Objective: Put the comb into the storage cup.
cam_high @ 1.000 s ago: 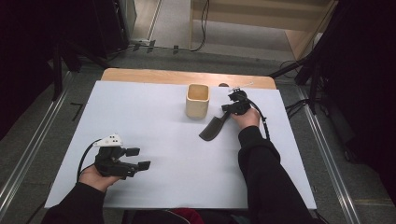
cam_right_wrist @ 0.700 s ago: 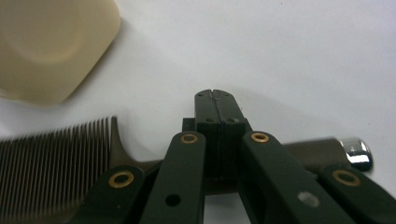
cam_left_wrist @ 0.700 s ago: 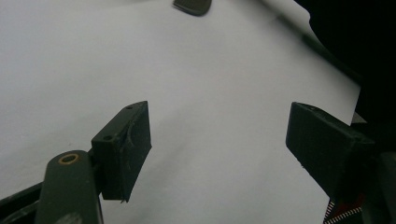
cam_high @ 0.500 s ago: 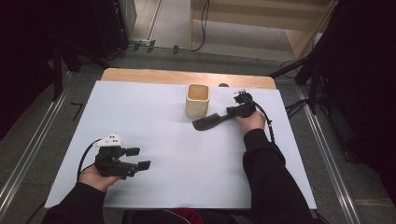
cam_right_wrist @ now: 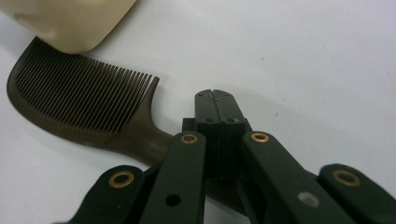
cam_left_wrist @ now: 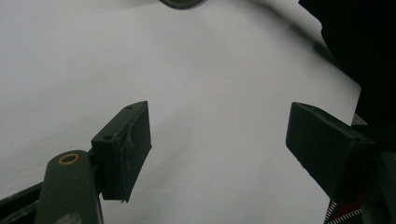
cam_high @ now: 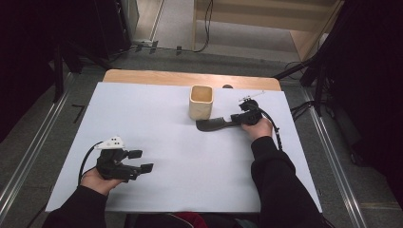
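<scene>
- Clamping a dark comb point(cam_high: 212, 125) by its handle, the right gripper point(cam_high: 240, 118) sits centre-right, beside the beige cup point(cam_high: 201, 101).
- Left gripper point(cam_high: 140, 160), lower left, jaws wide, holds nothing.

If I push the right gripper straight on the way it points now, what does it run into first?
Probably the cream cup. The right gripper, shut on the dark comb's handle, points left across the white table cover, and the comb's toothed end already lies beside the cup's base. Whether they touch is unclear.

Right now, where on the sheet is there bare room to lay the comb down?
Widest free patch: mid-sheet, between the left gripper and the right sleeve. Also bare: the far-left corner. Crowded: beside the cup, where the comb and right gripper sit.
</scene>
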Demonstrator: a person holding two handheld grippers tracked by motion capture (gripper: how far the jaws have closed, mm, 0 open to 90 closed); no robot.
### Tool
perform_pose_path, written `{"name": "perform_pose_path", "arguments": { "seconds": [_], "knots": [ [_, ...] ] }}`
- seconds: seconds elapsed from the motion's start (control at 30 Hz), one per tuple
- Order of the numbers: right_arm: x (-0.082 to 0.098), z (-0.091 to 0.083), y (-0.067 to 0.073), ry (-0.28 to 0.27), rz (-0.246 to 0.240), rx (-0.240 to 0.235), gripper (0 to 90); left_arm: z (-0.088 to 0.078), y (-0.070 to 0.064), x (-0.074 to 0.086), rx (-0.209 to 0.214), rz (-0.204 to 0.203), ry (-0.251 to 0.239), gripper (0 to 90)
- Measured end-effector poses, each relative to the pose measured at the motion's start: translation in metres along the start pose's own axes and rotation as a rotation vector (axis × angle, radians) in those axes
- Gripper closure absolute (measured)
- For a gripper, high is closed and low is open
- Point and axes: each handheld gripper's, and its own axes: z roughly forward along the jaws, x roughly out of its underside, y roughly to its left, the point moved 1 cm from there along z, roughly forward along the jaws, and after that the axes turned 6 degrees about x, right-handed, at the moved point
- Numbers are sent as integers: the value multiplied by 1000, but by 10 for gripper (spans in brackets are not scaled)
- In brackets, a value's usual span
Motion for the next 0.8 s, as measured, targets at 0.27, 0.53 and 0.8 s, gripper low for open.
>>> {"name": "perform_pose_path", "arguments": {
  "seconds": [0.27,0.53,0.8],
  "knots": [
    [10,-7,1,6,-16,-9,876,0,0,0,0,0,-1,229],
    [22,-16,-1,18,-27,-3,876,0,0,0,-2,0,-3,229],
    [34,-23,6,20,-37,-24,876,0,-1,0,7,3,-7,229]
  ]
}}
